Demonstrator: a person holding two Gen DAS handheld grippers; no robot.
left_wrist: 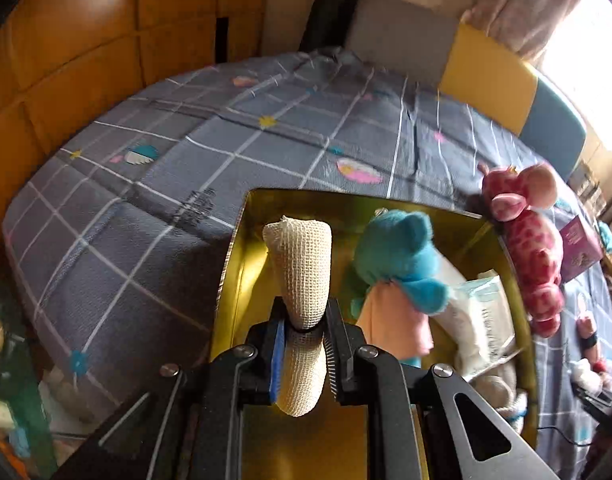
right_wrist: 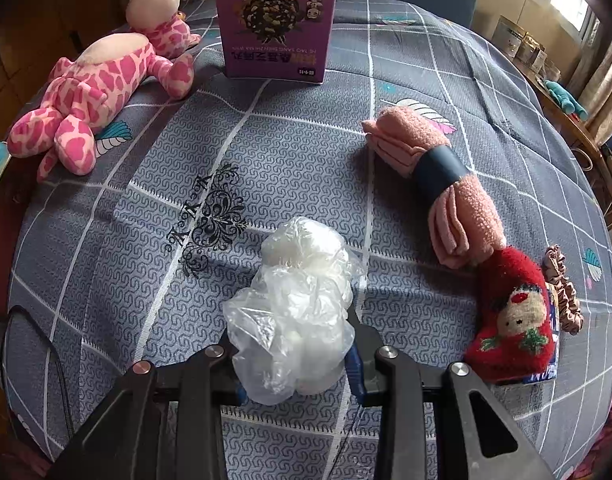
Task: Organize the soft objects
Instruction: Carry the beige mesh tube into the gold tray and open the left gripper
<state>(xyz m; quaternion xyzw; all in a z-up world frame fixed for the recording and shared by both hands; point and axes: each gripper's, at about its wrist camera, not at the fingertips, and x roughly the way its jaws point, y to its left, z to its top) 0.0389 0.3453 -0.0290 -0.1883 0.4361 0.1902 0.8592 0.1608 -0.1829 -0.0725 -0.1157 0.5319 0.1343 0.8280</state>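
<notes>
My left gripper (left_wrist: 304,324) is shut on a cream gauze bandage roll (left_wrist: 302,280), held over the gold box (left_wrist: 236,264). Inside the box lie a blue plush bear (left_wrist: 401,260), a peach cloth (left_wrist: 397,320) and a white packet (left_wrist: 485,312). A pink spotted giraffe plush (left_wrist: 533,240) leans against the box's right rim; it also shows at the far left of the right wrist view, giraffe plush (right_wrist: 102,84). My right gripper (right_wrist: 296,344) is shut on a crumpled clear plastic bag (right_wrist: 298,304) above the bedsheet. A pink sock bundle (right_wrist: 437,176) and a red sock (right_wrist: 513,316) lie to its right.
A purple carton (right_wrist: 276,24) stands at the back of the grey checked bedsheet (right_wrist: 266,160). A pink scrunchie (right_wrist: 565,288) lies beside the red sock. Yellow and teal cushions (left_wrist: 485,76) line the far edge. A black cable (right_wrist: 38,340) runs at the left.
</notes>
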